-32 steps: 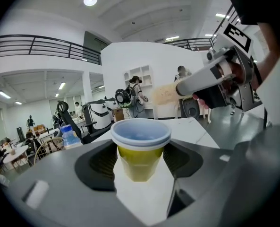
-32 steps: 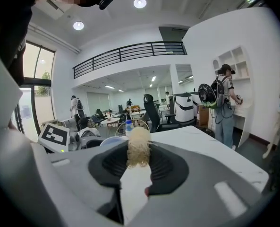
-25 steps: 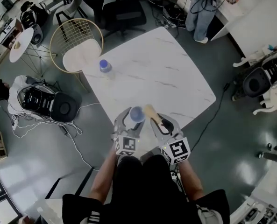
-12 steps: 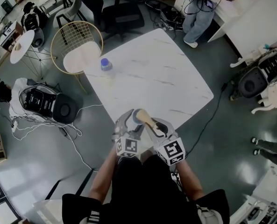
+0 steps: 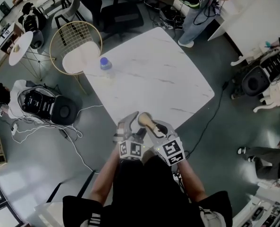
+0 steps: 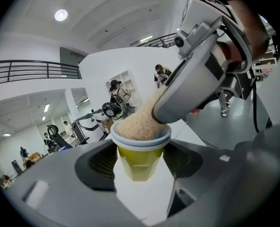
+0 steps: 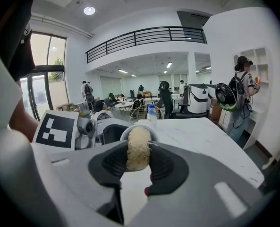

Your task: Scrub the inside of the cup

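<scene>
table: white, marble-veined top (image 5: 149,74), set cornerwise to me; its near corner is just under my two grippers.
wire chair: round gold wire back with a pale seat (image 5: 76,44), standing at the table's far left edge.
left gripper: mine (image 5: 130,124), held over the table's near corner just in front of my body. its jaws stand fairly wide and are pressed on the two sides of the cup.
right gripper: mine (image 7: 139,167), close beside the left one and angled in toward it. its jaws are narrow and pinch the scrubber between the dark pads.
marker cubes: one on the back of each gripper, left (image 5: 129,149) and right (image 5: 172,151), nearest my chest.
bottle: clear with a blue cap (image 5: 104,64), upright near the table's far left edge, well apart from my grippers.
cup: yellow-green with a pale bluish rim (image 6: 140,161), in my left jaws with its mouth up, above the white tabletop. from the head view it is mostly hidden behind the scrubber.
scrubber: tan, fibrous and loofah-like (image 7: 139,148), sticking out past my right jaws. its front end sits in the cup's mouth and fills nearly all of it. how deep it reaches i can't quite tell, since the rim hides that.
</scene>
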